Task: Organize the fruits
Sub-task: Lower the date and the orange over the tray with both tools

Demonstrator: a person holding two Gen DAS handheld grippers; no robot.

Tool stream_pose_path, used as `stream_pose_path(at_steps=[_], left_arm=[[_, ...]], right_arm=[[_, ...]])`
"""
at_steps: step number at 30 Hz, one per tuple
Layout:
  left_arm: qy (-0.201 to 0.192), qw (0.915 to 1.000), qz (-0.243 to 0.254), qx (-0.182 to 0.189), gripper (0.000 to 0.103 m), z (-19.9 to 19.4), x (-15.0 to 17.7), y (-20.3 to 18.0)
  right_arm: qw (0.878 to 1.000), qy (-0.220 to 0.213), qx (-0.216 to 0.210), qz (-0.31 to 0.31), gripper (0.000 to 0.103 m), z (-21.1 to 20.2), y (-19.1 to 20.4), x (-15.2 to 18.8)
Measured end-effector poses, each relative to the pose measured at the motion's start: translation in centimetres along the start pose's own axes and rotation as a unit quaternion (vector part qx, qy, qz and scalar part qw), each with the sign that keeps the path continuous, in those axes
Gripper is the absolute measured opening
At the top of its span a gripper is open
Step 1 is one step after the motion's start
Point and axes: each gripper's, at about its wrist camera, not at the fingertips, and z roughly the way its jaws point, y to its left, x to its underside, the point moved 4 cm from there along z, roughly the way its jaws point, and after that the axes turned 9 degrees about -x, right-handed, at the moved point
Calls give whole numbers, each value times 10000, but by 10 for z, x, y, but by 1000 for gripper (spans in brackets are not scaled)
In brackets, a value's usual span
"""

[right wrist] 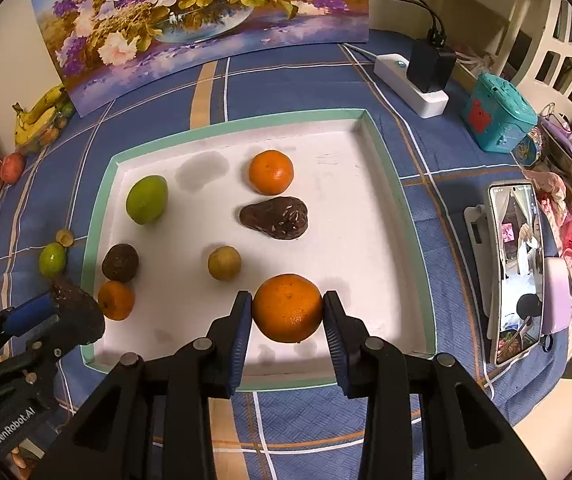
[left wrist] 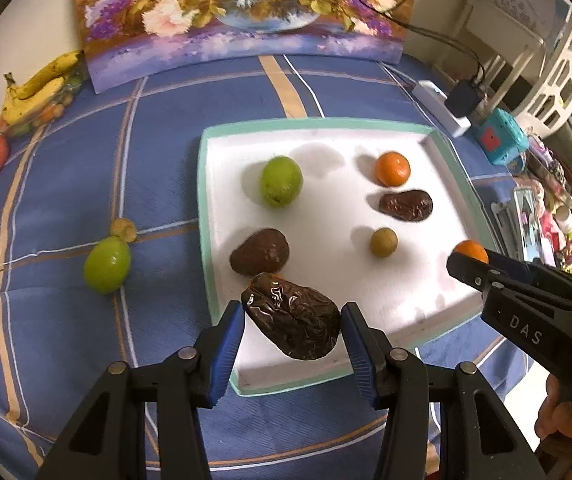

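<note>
Left gripper (left wrist: 291, 322): blue-padded fingers closed on a wrinkled dark brown date-like fruit (left wrist: 293, 318), held above the near left corner of the tray.
Right gripper (right wrist: 287, 308): fingers narrowed onto a round orange mandarin (right wrist: 287, 307), held over the tray's near edge.
Tray: shallow white square tray with a mint-green rim (right wrist: 385, 168), lying on a blue plaid cloth (right wrist: 293, 76).
Tray contents: a green oval fruit (right wrist: 146, 199), a second mandarin (right wrist: 271, 172), a brown pear-shaped fruit (right wrist: 276, 218), a small tan round fruit (right wrist: 224, 263), a dark brown round fruit (right wrist: 120, 263), a small mandarin (right wrist: 116, 300).
Off tray, left: a smaller green fruit (left wrist: 107, 265) beside a yellowish fruit piece (left wrist: 123, 229).
Far left: a yellow banana bunch (left wrist: 38, 88).
</note>
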Motion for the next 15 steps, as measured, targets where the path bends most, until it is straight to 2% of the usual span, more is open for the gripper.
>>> stream_pose_path(at_steps=[9, 15], left_arm=[[484, 9987, 161, -62, 53, 27, 13, -9], [624, 9978, 196, -89, 53, 37, 18, -10]], right_arm=[[9989, 457, 59, -3, 38, 27, -2, 9], [9977, 677, 86, 17, 38, 41, -4, 14]])
